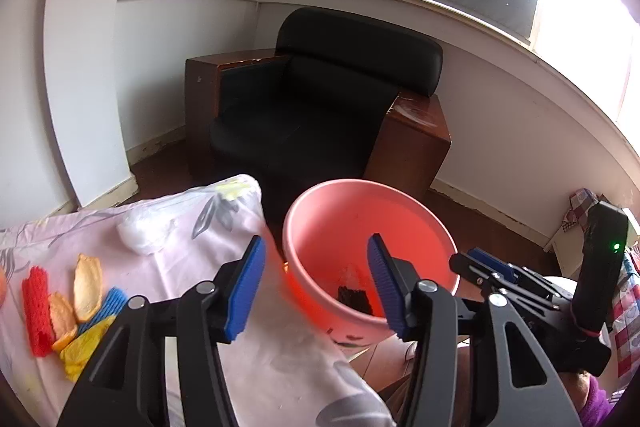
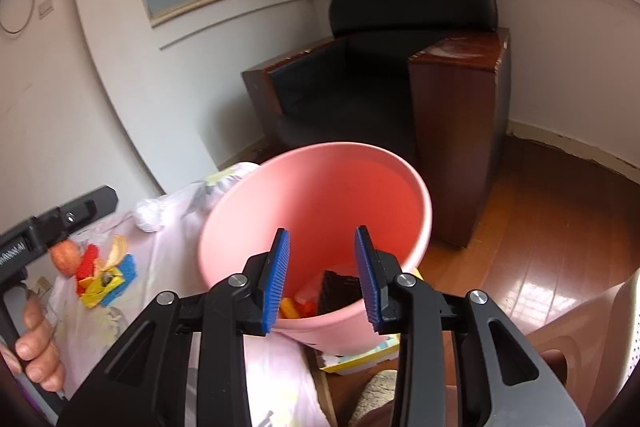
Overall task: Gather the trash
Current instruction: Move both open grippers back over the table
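On the pink floral cloth (image 1: 168, 267) | orange peel scraps (image 1: 86, 287) light, limp: pinch the edges | left gripper (image 1: 316, 287), right gripper (image 2: 322, 277) gaping, empty | round pink plastic bucket (image 2: 224, 227) beside.

The bucket (image 2: 320, 195) is pink; the armchair (image 1: 320, 95) at 12 o'clock is black with brown wood sides; the cloth (image 1: 180, 227) is pale pink, grey-flowered; the pads (image 2: 276, 279) are blue.

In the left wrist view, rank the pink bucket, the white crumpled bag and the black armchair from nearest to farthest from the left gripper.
1. Pink bucket: just beyond the left gripper, right of the cloth-covered table.
2. White crumpled bag: on the cloth, to the left.
3. Black armchair: against the far wall.
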The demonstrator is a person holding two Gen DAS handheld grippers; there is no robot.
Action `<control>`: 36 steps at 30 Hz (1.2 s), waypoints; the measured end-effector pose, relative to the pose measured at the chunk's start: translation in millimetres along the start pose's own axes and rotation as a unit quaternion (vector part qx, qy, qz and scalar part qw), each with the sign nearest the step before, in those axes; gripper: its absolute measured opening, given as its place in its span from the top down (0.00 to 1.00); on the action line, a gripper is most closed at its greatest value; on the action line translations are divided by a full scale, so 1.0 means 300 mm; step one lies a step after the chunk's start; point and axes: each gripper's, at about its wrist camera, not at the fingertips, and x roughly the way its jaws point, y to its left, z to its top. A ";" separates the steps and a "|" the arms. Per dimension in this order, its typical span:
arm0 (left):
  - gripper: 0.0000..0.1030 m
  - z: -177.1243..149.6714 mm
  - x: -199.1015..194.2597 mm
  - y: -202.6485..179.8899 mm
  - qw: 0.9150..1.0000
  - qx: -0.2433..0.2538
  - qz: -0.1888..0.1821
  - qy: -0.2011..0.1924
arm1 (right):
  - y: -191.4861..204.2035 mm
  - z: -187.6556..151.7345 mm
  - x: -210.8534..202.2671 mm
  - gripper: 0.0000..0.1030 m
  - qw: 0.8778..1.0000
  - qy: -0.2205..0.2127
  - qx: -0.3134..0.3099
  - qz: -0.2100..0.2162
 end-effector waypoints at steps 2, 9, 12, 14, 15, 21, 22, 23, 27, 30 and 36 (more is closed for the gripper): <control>0.43 -0.017 -0.020 0.012 1.000 -0.001 0.003 0.007 | 0.021 -0.003 -0.013 0.66 1.000 -0.004 -0.004 0.011; 0.42 -0.083 -0.094 0.078 1.000 -0.017 0.021 0.014 | 0.116 -0.029 -0.022 0.55 0.998 0.006 -0.022 0.051; 0.42 -0.113 -0.129 0.124 0.999 -0.028 0.035 0.015 | 0.157 -0.040 -0.023 0.55 0.998 0.011 -0.030 0.062; 0.42 -0.135 -0.156 0.161 0.998 -0.037 0.043 0.015 | 0.190 -0.049 -0.021 0.55 0.997 0.017 -0.037 0.073; 0.42 -0.147 -0.174 0.182 0.998 -0.043 0.048 0.013 | 0.206 -0.055 -0.018 0.55 0.996 0.020 -0.039 0.077; 0.42 -0.209 -0.263 0.297 0.994 -0.074 0.084 0.005 | 0.304 -0.092 0.009 0.55 0.992 0.045 -0.059 0.101; 0.42 -0.218 -0.275 0.315 0.993 -0.078 0.089 0.004 | 0.317 -0.098 0.011 0.55 0.992 0.047 -0.061 0.104; 0.42 -0.228 -0.290 0.336 0.992 -0.082 0.097 0.003 | 0.326 -0.103 0.014 0.55 0.991 0.050 -0.062 0.107; 0.42 -0.269 -0.332 0.414 0.987 -0.101 0.123 0.002 | 0.369 -0.124 0.032 0.55 0.989 0.064 -0.066 0.119; 0.42 -0.297 -0.347 0.473 0.983 -0.120 0.137 0.005 | 0.395 -0.133 0.042 0.55 0.987 0.072 -0.069 0.124; 0.43 -0.322 -0.361 0.572 0.975 -0.154 0.160 0.003 | 0.445 -0.150 0.064 0.55 0.984 0.087 -0.086 0.128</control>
